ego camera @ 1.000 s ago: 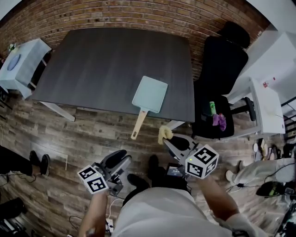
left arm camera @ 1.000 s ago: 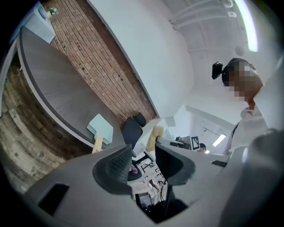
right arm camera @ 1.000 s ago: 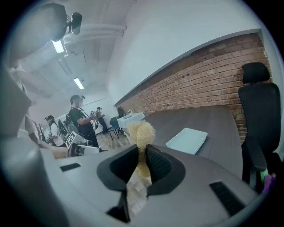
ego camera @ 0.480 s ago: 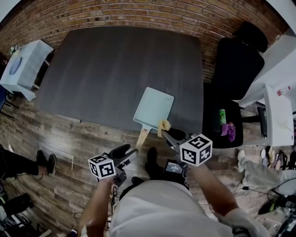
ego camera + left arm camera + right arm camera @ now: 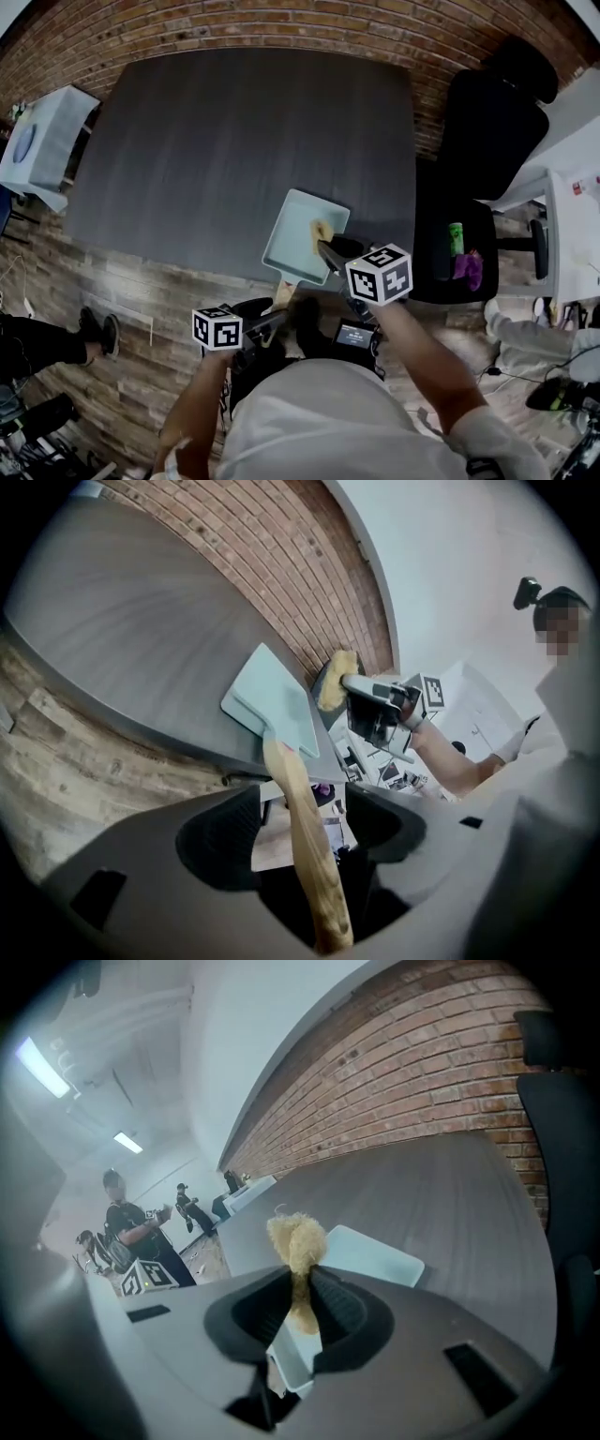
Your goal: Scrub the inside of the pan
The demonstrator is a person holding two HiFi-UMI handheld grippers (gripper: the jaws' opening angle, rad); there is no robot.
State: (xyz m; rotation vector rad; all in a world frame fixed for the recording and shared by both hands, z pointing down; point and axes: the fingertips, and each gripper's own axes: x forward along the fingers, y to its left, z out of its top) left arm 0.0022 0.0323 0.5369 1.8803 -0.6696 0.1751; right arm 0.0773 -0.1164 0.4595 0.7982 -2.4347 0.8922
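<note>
Astride the stiff handle [image 5: 305,855], best hold on the light-looking pan [image 5: 292,246], left tongs [image 5: 300,825] have just been opening; right tongs [image 5: 302,1312] clench sponge [image 5: 297,1239].

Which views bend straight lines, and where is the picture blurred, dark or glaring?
Head view: table edges bow outward. Left gripper view: near pan handle soft, black rim all round. Right gripper view: brick wall curves, ceiling light glares, sponge fairly sharp.

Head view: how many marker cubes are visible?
2. One cube is at lower left, beside the pan handle; the other cube is right of it, by the pan.
</note>
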